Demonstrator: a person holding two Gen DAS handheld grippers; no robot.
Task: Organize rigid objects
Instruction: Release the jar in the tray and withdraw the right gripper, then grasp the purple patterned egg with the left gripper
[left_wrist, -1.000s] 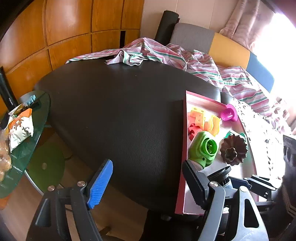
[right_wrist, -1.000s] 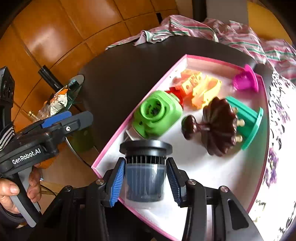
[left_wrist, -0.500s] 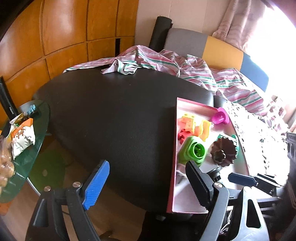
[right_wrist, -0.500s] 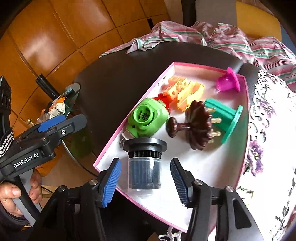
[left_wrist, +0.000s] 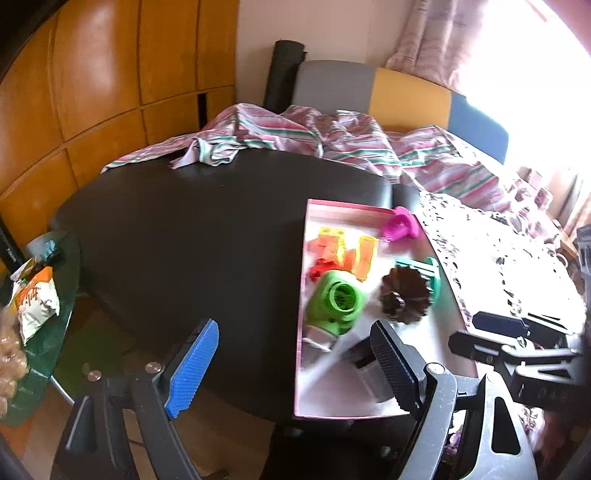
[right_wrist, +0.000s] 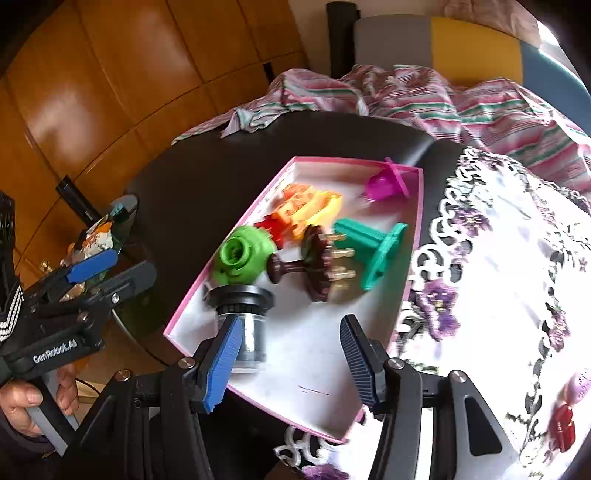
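jaws of the right gripper (right_wrist: 290, 360) stand wide and empty above the pink tray (right_wrist: 415, 236), beside the dark ribbed cup (right_wrist: 242, 321) standing at its near left corner. left gripper (left_wrist: 291, 363) also gapes, holding nothing. cup looks light, stiff, smooth; best gripped across its ribbed body under the flange. only the right view shows red pieces (right_wrist: 561, 424) on the lace cloth (right_wrist: 517, 258).

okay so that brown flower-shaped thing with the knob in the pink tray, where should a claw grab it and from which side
Probably by its knobbed stem. The brown piece lies on its side in the pink tray, stem pointing toward the green piece, pegs toward the teal one. Come from above, fingers across the stem; the scalloped disc looks too wide.
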